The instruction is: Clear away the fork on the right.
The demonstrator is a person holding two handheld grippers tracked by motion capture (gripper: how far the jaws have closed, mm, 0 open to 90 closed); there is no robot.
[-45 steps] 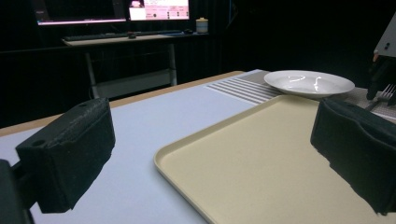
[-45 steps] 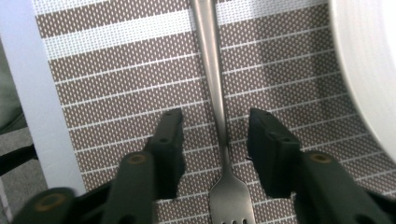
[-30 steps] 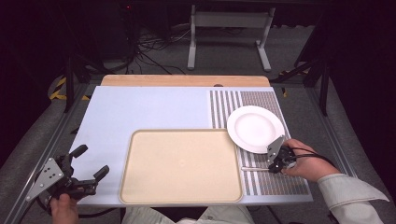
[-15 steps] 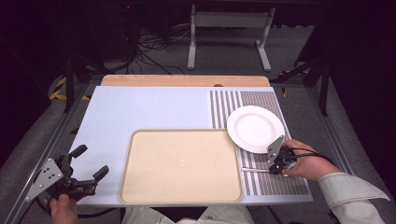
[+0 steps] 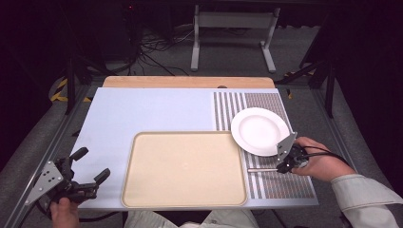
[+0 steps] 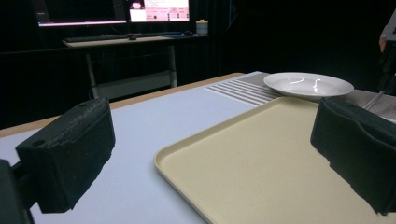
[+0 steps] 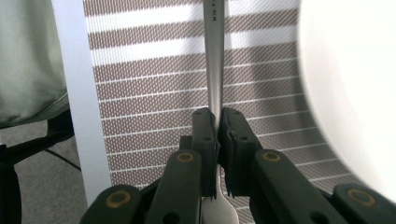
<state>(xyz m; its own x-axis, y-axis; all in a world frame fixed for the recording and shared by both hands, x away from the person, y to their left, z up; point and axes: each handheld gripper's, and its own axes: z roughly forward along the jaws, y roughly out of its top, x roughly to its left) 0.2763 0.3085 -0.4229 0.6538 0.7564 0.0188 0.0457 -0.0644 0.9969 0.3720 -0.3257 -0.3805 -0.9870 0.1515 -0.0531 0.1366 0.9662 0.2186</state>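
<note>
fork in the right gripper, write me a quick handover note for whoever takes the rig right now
Right gripper: shut on the fork, handle pointing toward the tray, low over the striped mat beside the white plate.
Left gripper: open, holding nothing, at the table's near left corner.
Tray: nothing on it.
Done: fork gripped.
Left: probably setting the fork down, perhaps on the tray; the plate is not yet handled.

The right gripper is held low in the right hand, its jaws clamped tight on a thin metal handle. The left gripper is gripped at the near left, jaws spread wide.
</note>
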